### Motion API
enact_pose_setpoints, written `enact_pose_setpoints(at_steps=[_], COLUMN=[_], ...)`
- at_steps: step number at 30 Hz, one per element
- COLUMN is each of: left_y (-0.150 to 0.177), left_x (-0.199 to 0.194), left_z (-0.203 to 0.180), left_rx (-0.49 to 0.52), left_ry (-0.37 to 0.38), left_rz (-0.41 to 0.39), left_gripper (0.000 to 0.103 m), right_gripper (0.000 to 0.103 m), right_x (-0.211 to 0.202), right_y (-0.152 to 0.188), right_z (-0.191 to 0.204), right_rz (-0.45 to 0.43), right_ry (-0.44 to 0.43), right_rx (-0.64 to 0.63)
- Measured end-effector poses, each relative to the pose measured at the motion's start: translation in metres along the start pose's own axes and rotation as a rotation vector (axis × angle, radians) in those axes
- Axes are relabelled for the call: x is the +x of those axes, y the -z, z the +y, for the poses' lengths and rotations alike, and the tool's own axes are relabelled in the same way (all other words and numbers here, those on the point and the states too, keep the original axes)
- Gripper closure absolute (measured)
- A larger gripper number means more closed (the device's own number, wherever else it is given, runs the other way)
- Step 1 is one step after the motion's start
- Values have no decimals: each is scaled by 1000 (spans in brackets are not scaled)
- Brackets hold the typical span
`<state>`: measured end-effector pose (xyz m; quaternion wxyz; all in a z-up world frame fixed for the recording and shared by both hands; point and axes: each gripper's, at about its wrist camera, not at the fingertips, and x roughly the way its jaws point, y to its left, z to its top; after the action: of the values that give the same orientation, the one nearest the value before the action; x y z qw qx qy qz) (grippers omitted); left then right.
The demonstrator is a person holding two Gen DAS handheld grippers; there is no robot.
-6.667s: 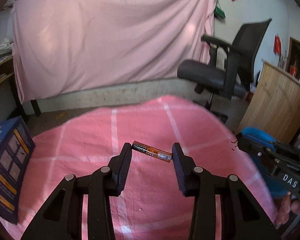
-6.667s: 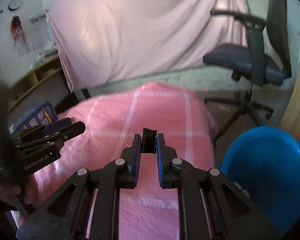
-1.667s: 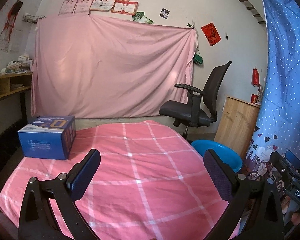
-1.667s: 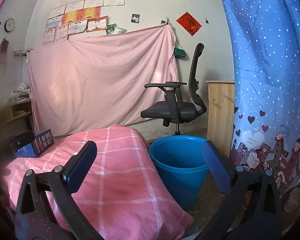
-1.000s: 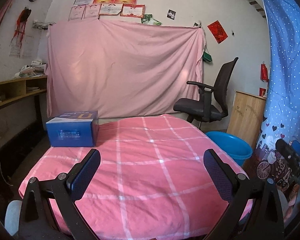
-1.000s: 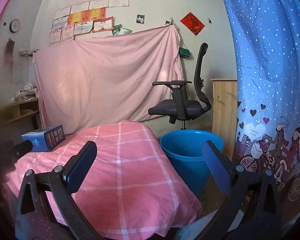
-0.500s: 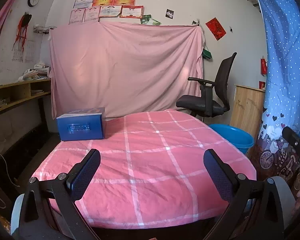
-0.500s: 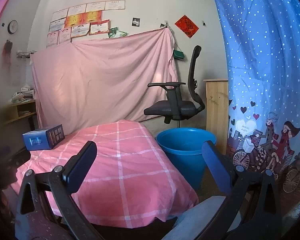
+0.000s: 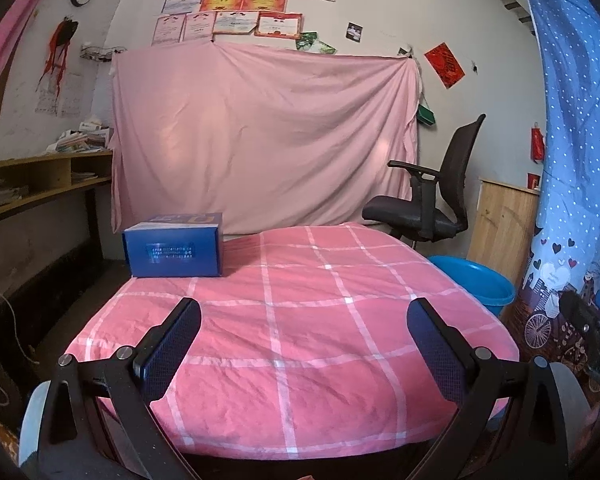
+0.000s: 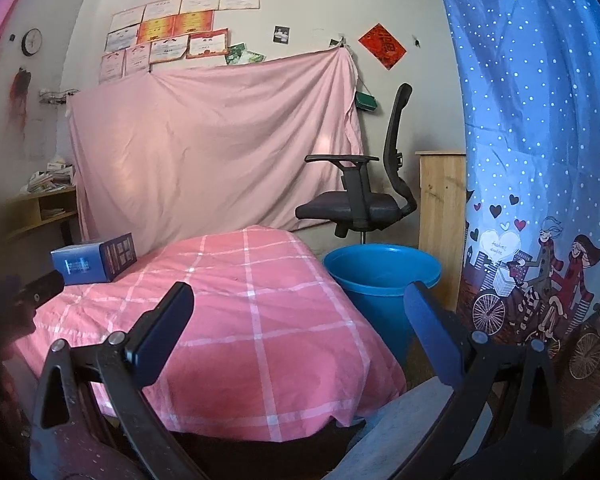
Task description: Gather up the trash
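Shelf: at the far left I see a wooden shelf (image 9: 40, 184) against the wall, with piles of paper on top.
Blue box: a blue cardboard box (image 9: 174, 245) sits on the back left corner of the table. In my right camera it shows as well (image 10: 94, 258), near the back left edge.
Table: the table (image 9: 300, 320) is covered with a pink cloth with white lines in squares. I see only the blue box on it.
Left gripper: my left gripper (image 9: 304, 344) is wide open. Its two fingers stand far apart and hold nothing. It is held low in front of the near edge of the table.
Right gripper: my right gripper (image 10: 296, 328) is wide open too, and it holds nothing. It points toward the right side of the table and the bucket.
Pink sheet: a big pink sheet (image 9: 260, 140) hangs on the back wall behind the table, with papers pinned above it.
Chair: a black office chair (image 9: 428, 200) stands behind the right side of the table.
Trash bucket: the blue bucket (image 10: 382, 280) stands on the floor just beside the right side of the table. I cannot see into it, so I cannot tell what is inside. My left camera shows only part of its rim (image 9: 484, 280).
Wooden cabinet: a wooden cabinet (image 10: 440, 216) stands behind the bucket.
Curtain: at the far right hangs a blue curtain (image 10: 540, 160) with white dots and cartoon people on bikes.
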<state>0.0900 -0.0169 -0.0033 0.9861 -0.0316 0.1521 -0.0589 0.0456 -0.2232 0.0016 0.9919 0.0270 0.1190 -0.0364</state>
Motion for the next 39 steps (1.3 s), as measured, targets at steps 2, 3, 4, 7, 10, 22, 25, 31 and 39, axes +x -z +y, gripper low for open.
enact_pose_setpoints(at_steps=[2, 3, 4, 7, 10, 22, 25, 31, 39], left_y=[1, 2, 3, 6, 8, 12, 12, 13, 13], left_x=[0, 0, 0, 0, 0, -6, -6, -7, -7], left_z=[2, 3, 4, 5, 8, 6, 5, 5, 3], left_rx=[-10, -13, -16, -18, -23, -9, -4, 0, 2], left_ry=[-6, -8, -9, -9, -7, -17, -16, -16, -17], left_rz=[-3, -4, -5, -6, -7, -26, -28, -28, -28], left_gripper=[2, 2, 2, 2, 2, 2, 2, 2, 2], right_gripper=[0, 0, 0, 0, 0, 0, 0, 0, 0], right_x=[1, 2, 3, 4, 7, 11, 11, 10, 8], right_y=[1, 1, 2, 3, 4, 6, 6, 6, 5], right_z=[0, -1, -1, -1, 1, 4, 3, 4, 3], right_rz=[4, 7, 10, 18, 32, 47, 47, 44, 36], right_ry=[1, 2, 3, 7, 8, 6, 7, 6, 8], right_rx=[-3, -3, -4, -9, -22, -42, -38, -36, -32])
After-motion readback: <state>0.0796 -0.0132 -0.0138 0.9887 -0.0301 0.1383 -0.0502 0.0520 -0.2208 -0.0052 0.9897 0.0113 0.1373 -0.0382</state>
